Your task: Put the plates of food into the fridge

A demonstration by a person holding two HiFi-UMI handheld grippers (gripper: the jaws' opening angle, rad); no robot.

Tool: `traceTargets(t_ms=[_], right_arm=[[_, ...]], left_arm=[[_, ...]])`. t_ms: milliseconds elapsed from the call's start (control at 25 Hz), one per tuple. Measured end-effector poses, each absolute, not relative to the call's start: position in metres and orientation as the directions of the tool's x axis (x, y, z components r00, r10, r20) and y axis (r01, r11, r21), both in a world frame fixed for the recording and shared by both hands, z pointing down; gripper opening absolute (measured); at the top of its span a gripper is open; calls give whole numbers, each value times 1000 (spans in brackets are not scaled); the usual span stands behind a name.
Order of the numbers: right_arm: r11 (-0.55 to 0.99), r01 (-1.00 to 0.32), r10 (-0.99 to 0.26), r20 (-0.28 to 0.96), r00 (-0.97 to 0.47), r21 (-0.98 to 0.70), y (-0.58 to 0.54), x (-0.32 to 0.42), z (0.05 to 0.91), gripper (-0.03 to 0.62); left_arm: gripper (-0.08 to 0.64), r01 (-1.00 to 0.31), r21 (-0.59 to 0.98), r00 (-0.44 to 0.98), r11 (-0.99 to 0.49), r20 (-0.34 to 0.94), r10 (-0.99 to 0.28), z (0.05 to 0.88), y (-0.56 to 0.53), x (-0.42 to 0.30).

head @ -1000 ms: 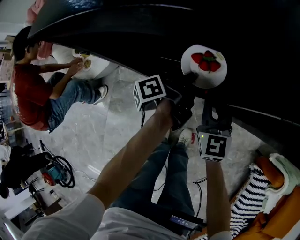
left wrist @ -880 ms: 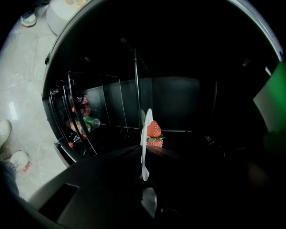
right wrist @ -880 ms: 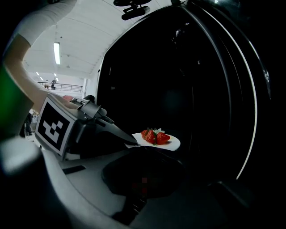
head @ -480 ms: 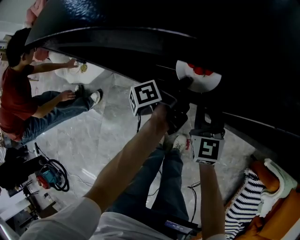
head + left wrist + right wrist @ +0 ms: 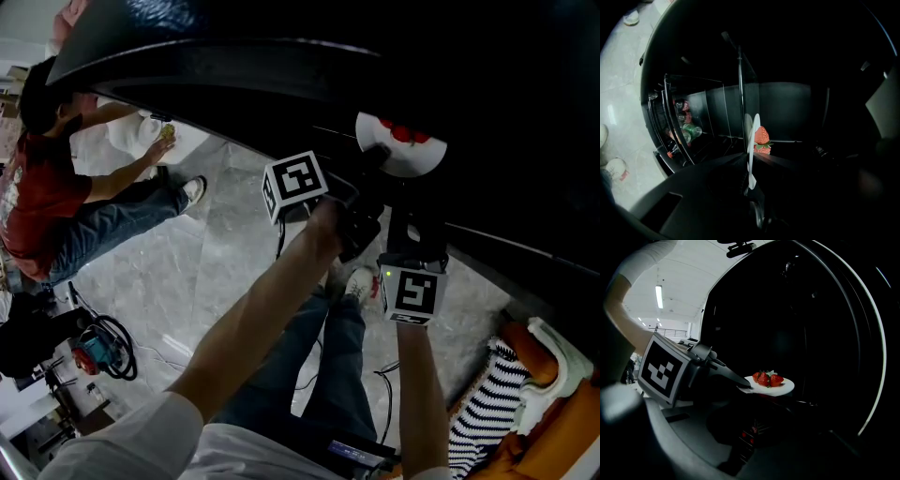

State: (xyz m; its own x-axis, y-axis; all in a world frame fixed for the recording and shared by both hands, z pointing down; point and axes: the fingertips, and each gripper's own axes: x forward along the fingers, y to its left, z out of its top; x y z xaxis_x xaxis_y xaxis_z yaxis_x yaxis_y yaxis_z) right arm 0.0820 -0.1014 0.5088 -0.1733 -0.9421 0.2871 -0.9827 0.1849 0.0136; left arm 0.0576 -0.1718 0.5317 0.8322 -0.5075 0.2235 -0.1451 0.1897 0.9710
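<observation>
A: Since a second ago the plate [image 5: 403, 161] has been sliding deeper under the fridge's [image 5: 281, 66] dark edge, and the far half of it is now disappearing in shadow.

B: What is carrying it?

A: Your left gripper [image 5: 378, 155] is pinching the near rim, jaws pressed onto it from both sides. In the left gripper view the plate [image 5: 751, 154] is showing edge-on, with the strawberries [image 5: 761, 137] sitting on one face. In the right gripper view it is lying level.

B: And my other one?

A: Your right gripper [image 5: 415, 217] is hanging just beside and below the plate, jaws standing apart and gripping nothing, though that view is dim.

B: What is around the plate?

A: A thin clear panel [image 5: 739, 103] is standing right beside it inside the fridge. Off to the side, a door rack [image 5: 670, 136] is holding bottles [image 5: 689, 132].

B: Anything further out?

A: Another person [image 5: 47, 187] in a red shirt is crouching on the marble floor [image 5: 206, 272], well apart from you.
</observation>
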Motion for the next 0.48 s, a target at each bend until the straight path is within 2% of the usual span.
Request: traceTargets(t_ms=[480], right_arm=[[201, -980, -941, 278, -192, 5, -106, 75, 505, 9]], left_arm=[[20, -105, 974, 832, 202, 198, -519, 528, -172, 57]])
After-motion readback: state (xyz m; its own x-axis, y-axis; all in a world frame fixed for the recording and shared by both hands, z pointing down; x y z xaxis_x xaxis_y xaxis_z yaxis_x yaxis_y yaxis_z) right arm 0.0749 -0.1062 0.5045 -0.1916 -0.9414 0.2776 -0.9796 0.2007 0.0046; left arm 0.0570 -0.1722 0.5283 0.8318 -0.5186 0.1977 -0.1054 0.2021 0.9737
